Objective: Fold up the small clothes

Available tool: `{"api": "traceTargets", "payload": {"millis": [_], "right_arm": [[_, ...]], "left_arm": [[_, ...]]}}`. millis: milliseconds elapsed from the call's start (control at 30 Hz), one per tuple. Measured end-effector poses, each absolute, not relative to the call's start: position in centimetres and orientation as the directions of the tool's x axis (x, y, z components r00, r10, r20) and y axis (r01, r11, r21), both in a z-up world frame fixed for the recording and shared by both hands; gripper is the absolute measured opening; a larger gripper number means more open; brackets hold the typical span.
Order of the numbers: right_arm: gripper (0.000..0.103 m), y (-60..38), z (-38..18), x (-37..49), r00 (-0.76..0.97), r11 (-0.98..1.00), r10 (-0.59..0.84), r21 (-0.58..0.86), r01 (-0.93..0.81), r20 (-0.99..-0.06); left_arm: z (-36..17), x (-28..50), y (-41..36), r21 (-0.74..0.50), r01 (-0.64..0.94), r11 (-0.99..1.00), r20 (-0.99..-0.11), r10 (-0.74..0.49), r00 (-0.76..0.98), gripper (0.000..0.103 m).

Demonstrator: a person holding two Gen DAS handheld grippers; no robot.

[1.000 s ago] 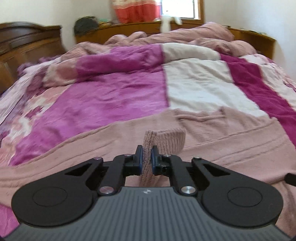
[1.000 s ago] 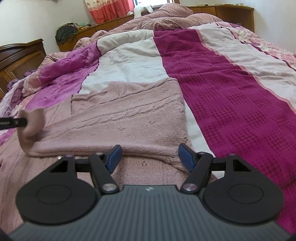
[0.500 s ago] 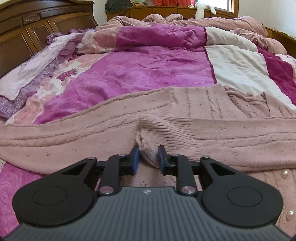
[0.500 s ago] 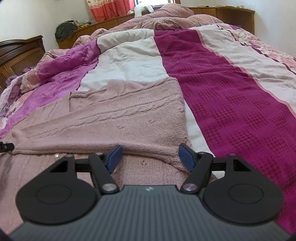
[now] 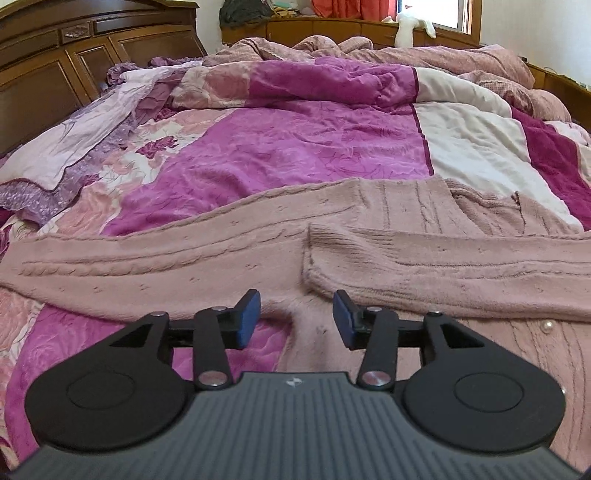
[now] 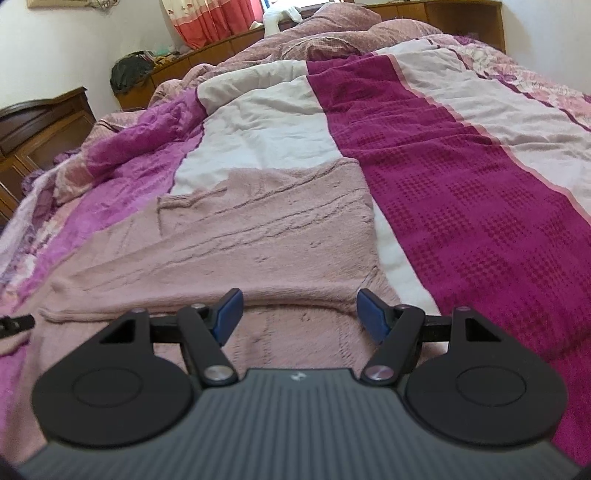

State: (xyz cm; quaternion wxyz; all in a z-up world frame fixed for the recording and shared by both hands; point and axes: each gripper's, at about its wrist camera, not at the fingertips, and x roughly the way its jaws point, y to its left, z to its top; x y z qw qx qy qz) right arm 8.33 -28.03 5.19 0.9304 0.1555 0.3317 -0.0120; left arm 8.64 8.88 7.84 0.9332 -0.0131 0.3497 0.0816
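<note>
Cardigan [image 5: 388, 221], dusty pink cable knit, lies spread flat on the bed w/ the patchwork quilt [image 5: 295, 140] under it, filling the near part of the left wrist view. One sleeve [image 5: 147, 266] runs out to the left edge of frame; the other sleeve [image 5: 443, 269] is folded in across the body, its ribbed cuff [image 5: 314, 258] ending near mid-frame, just ahead of the tongs. Pearl buttons [image 5: 547, 325] show at lower right on the front panel. Left gripper [image 5: 296, 318] sits low over the knit, jaws opening, blue pads [image 5: 246, 318] apart w/ only flat fabric lying below the gap, nothing pinched; cuff lies free just beyond the right pad. Wooden headboard [image 5: 74, 55] at back left, white soft toy [image 5: 406, 26] on the far ledge by the window.

Right wrist view: same cardigan [image 6: 258, 236] seen from its other side, body w/ cable ribs reaching fwd to the white quilt panel, magenta stripe [image 6: 461, 184] just beside it on the right. A folded edge of knit crosses right in front of the tongs. Right gripper [image 6: 297, 314] released, pads spread wide, hovering over the pink knit & gripping nothing. Tip of the left gripper pokes in at the far left edge. Blurry toward the edges. Red-white curtain [image 6: 207, 18] & dark bag [image 6: 129, 70] at the back
</note>
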Motion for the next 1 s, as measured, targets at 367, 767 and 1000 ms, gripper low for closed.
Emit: {"api": "traceTargets", "payload": {"millis": [367, 767, 1000], "right_arm": [[0.070, -27.6, 8.0, 4.6, 0.785, 0.953, 0.118, 0.292, 0.083, -0.608], [0.070, -25.3, 6.1, 1.6, 0.720, 0.967, 0.137, 0.248, 0.050, -0.680], [0.070, -24.1, 4.2, 1.4, 0.677, 0.973, 0.109, 0.218, 0.077, -0.727]], "left_arm": [[8.5, 4.9, 13.3, 0.034, -0.268, 0.963, -0.661, 0.222, 0.717, 0.064], [6.2, 3.9, 22.5, -0.133, -0.475, 0.870, -0.715, 0.248, 0.654, 0.071], [4.6, 4.8, 26.3, -0.245, -0.549, 0.799, -0.695, 0.251, 0.674, 0.071]]}}
